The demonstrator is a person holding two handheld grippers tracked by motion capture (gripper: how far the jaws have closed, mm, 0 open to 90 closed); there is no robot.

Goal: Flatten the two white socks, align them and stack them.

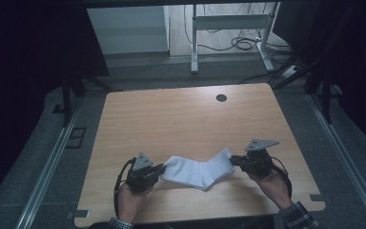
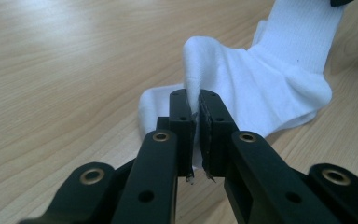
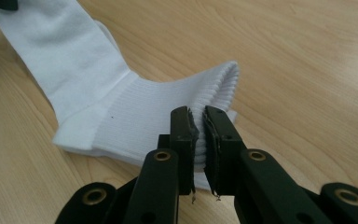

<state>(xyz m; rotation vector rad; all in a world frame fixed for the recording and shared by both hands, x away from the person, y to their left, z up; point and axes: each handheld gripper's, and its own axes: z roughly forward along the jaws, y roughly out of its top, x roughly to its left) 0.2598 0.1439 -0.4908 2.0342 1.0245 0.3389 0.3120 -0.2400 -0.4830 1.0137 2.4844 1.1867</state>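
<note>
Gripping opposite ends of the white sock (image 1: 199, 170), the left gripper (image 1: 161, 169) and right gripper (image 1: 234, 160) are both clamped on fabric. Stretching it flat looks to be the step; next, I judge, pull apart evenly.

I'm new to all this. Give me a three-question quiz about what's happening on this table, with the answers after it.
1. True or false: the left gripper is shut on the white sock.
2. What does the right gripper pinch: A) the sock's ribbed cuff end, B) a cable, C) the table's edge?
3. Fill in: the sock lies on a ____ table.

Key
1. True: its fingers clamp a fold of white fabric at one end.
2. A: its fingers close on the ribbed end, opposite the left gripper.
3. Wooden: light wood grain shows in every view, and a small dark round hole sits near the far edge.
</note>
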